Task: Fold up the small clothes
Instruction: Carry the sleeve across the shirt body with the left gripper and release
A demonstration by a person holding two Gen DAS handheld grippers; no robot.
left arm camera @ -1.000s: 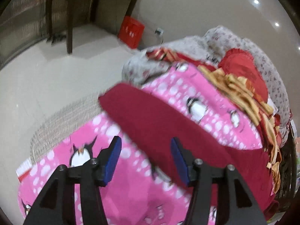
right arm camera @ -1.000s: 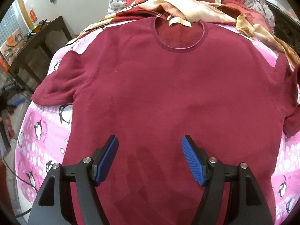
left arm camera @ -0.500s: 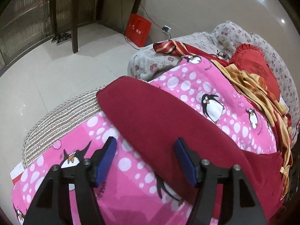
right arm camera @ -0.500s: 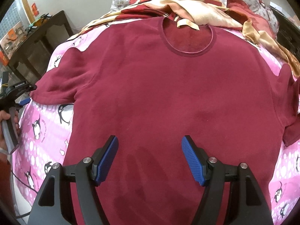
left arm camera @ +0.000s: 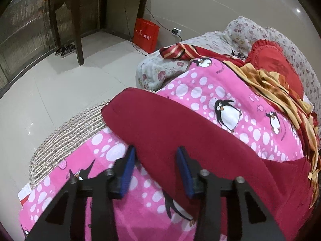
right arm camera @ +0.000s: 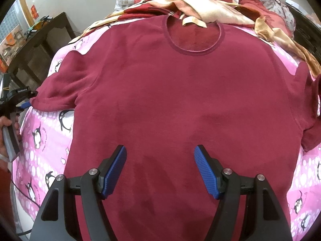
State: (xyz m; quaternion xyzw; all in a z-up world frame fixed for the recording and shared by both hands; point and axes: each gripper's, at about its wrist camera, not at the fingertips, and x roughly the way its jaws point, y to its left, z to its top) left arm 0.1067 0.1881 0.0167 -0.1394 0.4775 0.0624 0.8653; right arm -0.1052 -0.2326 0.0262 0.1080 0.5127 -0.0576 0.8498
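A maroon short-sleeved shirt (right arm camera: 180,92) lies flat, front up, on a pink penguin sheet (right arm camera: 40,140), collar at the far end. In the left wrist view its sleeve (left arm camera: 160,124) stretches across the sheet (left arm camera: 210,92). My left gripper (left arm camera: 156,168) straddles the sleeve's lower edge; its jaws are closing, with the cloth between the blue pads (left arm camera: 128,168) and a gap still showing. The right wrist view shows that gripper (right arm camera: 30,100) at the sleeve's end, held by a hand (right arm camera: 6,124). My right gripper (right arm camera: 160,166) hovers open over the shirt's lower body, holding nothing.
A heap of red and gold blankets (right arm camera: 200,4) lies beyond the collar, and shows at the right (left arm camera: 270,84) in the left wrist view. A woven mattress edge (left arm camera: 66,136) borders the sheet. A dark wooden table (left arm camera: 90,0) and a red bag (left arm camera: 146,34) stand on the tiled floor.
The left gripper has come down onto the sleeve's edge and its jaws have narrowed around the cloth. The right gripper has stayed open in the same place.
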